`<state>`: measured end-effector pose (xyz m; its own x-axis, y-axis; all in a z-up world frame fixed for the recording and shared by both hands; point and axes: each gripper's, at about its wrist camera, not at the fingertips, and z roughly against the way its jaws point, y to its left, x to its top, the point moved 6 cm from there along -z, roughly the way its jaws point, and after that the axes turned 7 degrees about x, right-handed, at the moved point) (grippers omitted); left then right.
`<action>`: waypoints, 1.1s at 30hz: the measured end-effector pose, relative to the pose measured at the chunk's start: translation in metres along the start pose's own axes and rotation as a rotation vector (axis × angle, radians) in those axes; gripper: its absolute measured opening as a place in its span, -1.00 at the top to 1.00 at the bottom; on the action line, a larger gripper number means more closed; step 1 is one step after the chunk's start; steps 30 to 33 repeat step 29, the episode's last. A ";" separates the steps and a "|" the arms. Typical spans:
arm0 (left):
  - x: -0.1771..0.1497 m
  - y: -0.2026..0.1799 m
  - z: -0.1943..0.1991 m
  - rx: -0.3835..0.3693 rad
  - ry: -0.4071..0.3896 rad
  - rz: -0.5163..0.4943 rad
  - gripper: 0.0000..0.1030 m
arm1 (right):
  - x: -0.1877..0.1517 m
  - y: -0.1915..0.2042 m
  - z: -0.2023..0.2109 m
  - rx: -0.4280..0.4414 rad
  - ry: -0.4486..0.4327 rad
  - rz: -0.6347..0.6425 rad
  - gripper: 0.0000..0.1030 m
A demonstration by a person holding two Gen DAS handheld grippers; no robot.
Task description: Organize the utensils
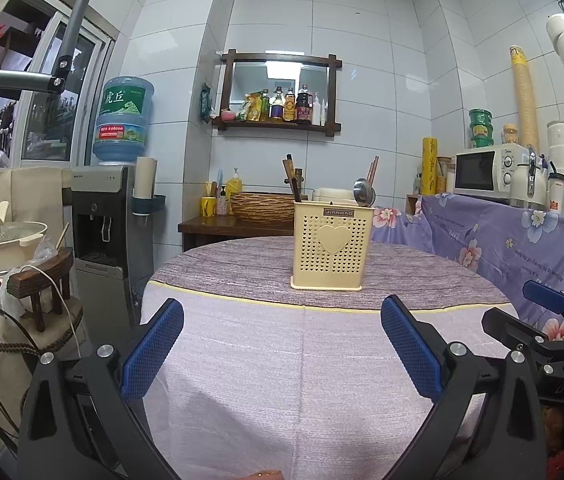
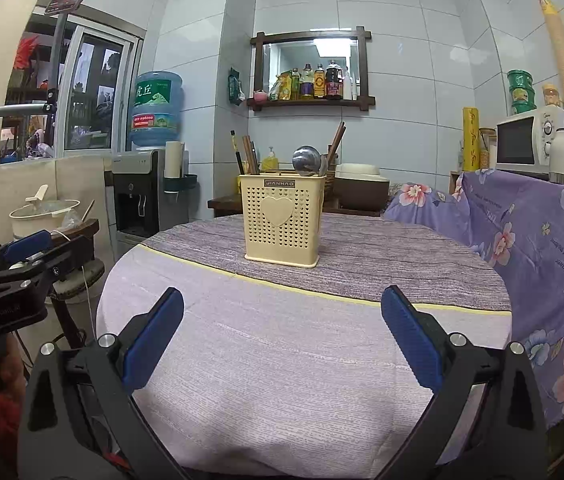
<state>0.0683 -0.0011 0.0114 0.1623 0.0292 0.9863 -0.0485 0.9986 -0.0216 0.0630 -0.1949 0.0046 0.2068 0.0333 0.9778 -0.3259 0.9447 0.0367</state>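
Wide open table, one thing in the way

Only the yellow utensil holder (image 1: 333,246) stands on the round table (image 1: 282,360); near cloth bare, floral-draped counter (image 2: 542,248) crowds the right.

Cream heart-perforated holder (image 1: 333,247); lilac striped tablecloth (image 1: 265,360); blue claw pads (image 1: 153,346)

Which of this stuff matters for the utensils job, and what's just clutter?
Job: holder, chopsticks, spoon, left gripper, right gripper.
Clutter: microwave, water jug, pot, bottle shelf.

One holder, one ladle

One utensil holder (image 2: 281,222) on the worktop (image 2: 282,360) carries one metal ladle (image 2: 306,159); two tools.
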 end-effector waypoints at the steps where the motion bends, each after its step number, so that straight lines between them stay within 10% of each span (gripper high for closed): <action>1: 0.000 0.000 0.000 0.000 0.001 0.000 -0.90 | 0.000 0.000 0.000 0.000 -0.001 0.000 -0.89; 33: -0.001 0.002 -0.003 -0.006 0.022 0.008 -0.90 | -0.005 0.002 -0.002 0.003 0.007 -0.004 -0.89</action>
